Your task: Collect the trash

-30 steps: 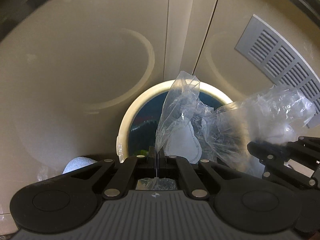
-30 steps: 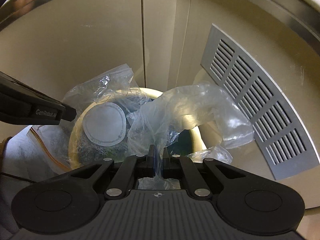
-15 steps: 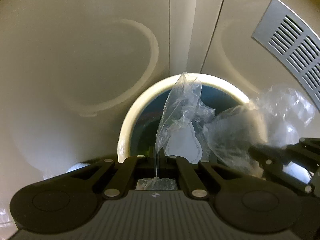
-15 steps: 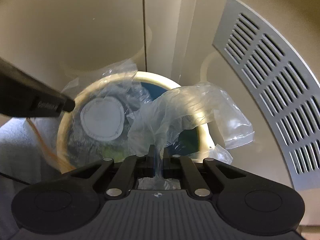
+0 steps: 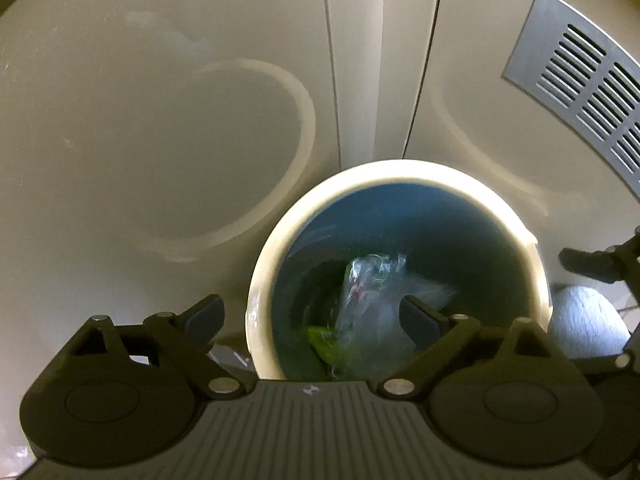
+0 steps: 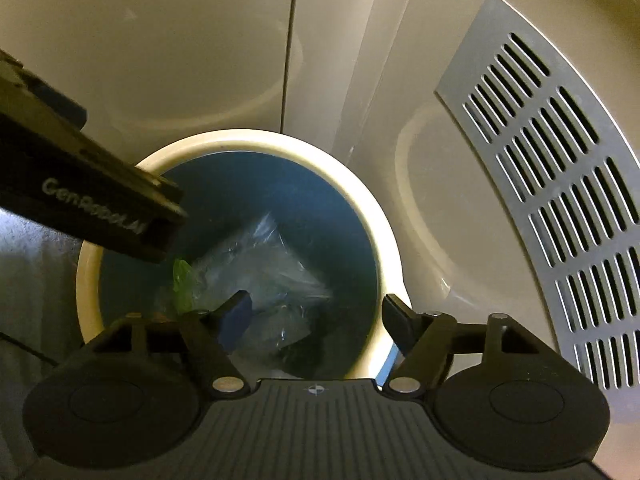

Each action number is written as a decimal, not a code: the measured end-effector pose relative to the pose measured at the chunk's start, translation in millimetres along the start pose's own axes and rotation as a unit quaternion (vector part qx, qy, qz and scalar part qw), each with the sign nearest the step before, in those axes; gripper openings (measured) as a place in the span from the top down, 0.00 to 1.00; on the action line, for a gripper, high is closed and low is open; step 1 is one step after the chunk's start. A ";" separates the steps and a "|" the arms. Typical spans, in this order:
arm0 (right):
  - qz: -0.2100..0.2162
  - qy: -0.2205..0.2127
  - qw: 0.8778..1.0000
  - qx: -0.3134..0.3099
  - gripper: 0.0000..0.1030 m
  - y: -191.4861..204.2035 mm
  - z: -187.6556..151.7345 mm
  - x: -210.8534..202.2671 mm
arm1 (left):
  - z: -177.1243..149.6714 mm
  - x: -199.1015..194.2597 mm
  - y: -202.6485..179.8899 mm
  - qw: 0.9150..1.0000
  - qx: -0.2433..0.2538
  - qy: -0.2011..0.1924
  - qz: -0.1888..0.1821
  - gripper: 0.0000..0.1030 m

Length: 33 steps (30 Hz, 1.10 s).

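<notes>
A round bin with a cream rim [image 5: 400, 170] [image 6: 260, 138] and a blue inside stands below both grippers. Crumpled clear plastic bags [image 5: 372, 300] [image 6: 260, 272] lie loose down inside it, beside a green scrap [image 6: 182, 280]. My left gripper [image 5: 312, 318] hangs over the bin's left side with its jaws opening wide and nothing pressed between the pads. My right gripper [image 6: 316, 314] hangs over the bin's right side, jaws also opening and free of the plastic. Its fingers [image 5: 600, 264] show at the right edge of the left wrist view.
Cream cabinet doors [image 5: 160, 120] rise behind the bin. A grey slotted vent panel [image 6: 560, 200] [image 5: 580, 92] sits to the right. A white bundle [image 5: 580, 320] lies just right of the bin, and grey cloth [image 6: 32, 260] lies to its left.
Both grippers went from shut on clear plastic bags to wide open. The bags dropped out of the jaws into the bin. Both views have drawn closer over the bin.
</notes>
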State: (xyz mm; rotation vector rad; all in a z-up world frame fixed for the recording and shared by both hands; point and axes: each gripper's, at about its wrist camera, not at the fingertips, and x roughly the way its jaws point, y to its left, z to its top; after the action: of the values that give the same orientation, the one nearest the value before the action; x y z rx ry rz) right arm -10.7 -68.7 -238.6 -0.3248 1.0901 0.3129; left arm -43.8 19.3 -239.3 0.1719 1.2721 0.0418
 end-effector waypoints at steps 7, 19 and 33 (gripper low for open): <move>0.003 -0.012 1.000 0.019 0.20 -3.7 2.5 -29.1 | -2.0 -28.3 22.2 0.999 -0.028 0.013 -0.007 0.05; 0.006 -0.105 0.994 -0.031 0.05 23.7 -31.8 -111.1 | -45.1 -82.5 36.9 0.999 -0.044 -0.013 -0.019 0.00; -0.010 -0.155 0.987 -0.031 0.03 36.0 -55.8 -148.2 | -73.9 -115.5 26.7 0.998 -0.043 -0.046 -0.007 0.00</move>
State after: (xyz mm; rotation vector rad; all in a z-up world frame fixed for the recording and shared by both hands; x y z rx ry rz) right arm -133.8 -71.6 -132.6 -0.3293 0.7719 0.3675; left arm -146.6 38.9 -146.8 0.0903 1.1779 0.0765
